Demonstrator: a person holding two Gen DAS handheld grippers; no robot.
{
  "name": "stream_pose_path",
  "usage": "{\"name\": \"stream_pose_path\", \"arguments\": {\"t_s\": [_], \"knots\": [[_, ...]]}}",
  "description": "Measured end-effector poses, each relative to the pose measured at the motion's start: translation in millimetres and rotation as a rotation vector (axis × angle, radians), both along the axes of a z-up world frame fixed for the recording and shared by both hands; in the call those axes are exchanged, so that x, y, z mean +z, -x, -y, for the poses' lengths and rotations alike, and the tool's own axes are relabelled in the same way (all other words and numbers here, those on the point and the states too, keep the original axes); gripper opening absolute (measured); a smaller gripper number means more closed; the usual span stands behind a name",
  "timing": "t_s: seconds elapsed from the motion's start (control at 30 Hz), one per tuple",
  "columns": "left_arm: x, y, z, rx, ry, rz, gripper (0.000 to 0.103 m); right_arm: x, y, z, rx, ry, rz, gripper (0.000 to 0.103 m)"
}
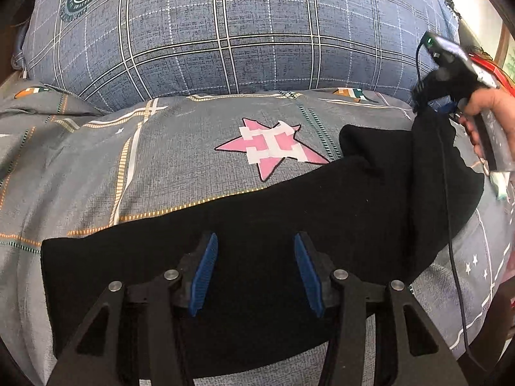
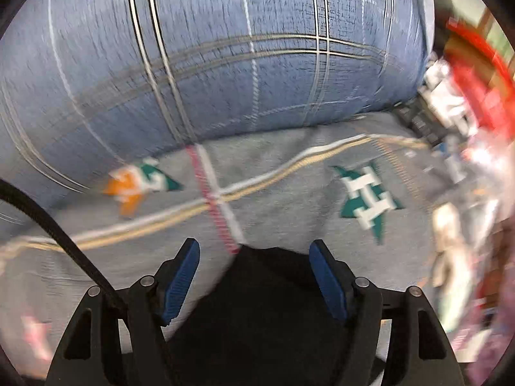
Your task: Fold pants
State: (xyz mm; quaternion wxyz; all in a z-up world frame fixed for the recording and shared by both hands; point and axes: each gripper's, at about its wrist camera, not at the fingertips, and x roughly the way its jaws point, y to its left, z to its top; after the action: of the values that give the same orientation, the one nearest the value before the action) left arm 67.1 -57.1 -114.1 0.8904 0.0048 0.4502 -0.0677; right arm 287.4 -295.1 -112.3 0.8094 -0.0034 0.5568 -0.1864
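Observation:
Black pants [image 1: 289, 231] lie across a grey patterned bedsheet [image 1: 161, 160]. My left gripper [image 1: 256, 241] is open, its blue pads [image 1: 206, 263] spread just above the pants near their left end. In the left wrist view the right gripper [image 1: 433, 103] is at the far right, at a raised peak of the pants' right end. In the blurred right wrist view my right gripper [image 2: 254, 251] has its pads [image 2: 325, 273] wide apart, with black fabric [image 2: 257, 289] lying between and below them.
A large blue plaid pillow [image 1: 241, 32] lies along the back of the bed. A black cable [image 1: 450, 225] hangs from the right gripper over the pants. Red and white clutter [image 2: 466, 96] sits beyond the bed's right side.

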Motion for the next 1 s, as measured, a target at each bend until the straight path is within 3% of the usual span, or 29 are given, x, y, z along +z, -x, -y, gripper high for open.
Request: {"name": "stream_pose_path", "arguments": {"t_s": [0.03,0.07,0.3,0.43,0.53,0.63,0.73,0.8,0.9,1.0], "knots": [[0.7,0.9,-2.1,-0.002,0.011,0.001,0.049,-5.5,1.0,2.7,0.017,-0.014,-0.023,0.018],[0.2,0.2,-3.0,-0.004,0.019,0.001,0.049,-8.4,4.4,5.3,0.022,-0.064,-0.042,0.005],[0.3,1.0,-4.2,-0.021,0.022,-0.001,0.049,40.0,54.8,30.0,0.065,-0.158,0.128,0.004],[-0.1,-0.3,-5.5,-0.016,0.029,-0.01,0.049,55.2,107.7,57.5,0.034,-0.253,0.213,0.004],[-0.6,0.4,-4.9,-0.018,0.021,-0.012,0.049,36.3,143.9,88.2,-0.006,-0.312,0.237,0.005],[-0.5,0.9,-2.0,-0.022,0.0,-0.017,0.049,-0.3,168.9,114.6,-0.065,-0.332,0.188,0.006],[3.5,1.4,-2.5,-0.03,0.001,-0.046,0.049,-20.5,194.1,136.8,-0.158,-0.279,0.161,0.011],[10.2,3.4,-5.0,-0.035,0.032,-0.058,0.049,-12.9,210.0,146.5,-0.207,-0.247,0.21,0.011],[20.3,7.1,-6.8,-0.018,0.059,-0.037,0.049,19.3,223.0,134.7,-0.161,-0.268,0.359,0.012],[14.1,0.9,-0.4,-0.006,0.055,-0.071,0.049,45.2,219.3,101.0,-0.006,-0.452,0.469,0.016]]}}
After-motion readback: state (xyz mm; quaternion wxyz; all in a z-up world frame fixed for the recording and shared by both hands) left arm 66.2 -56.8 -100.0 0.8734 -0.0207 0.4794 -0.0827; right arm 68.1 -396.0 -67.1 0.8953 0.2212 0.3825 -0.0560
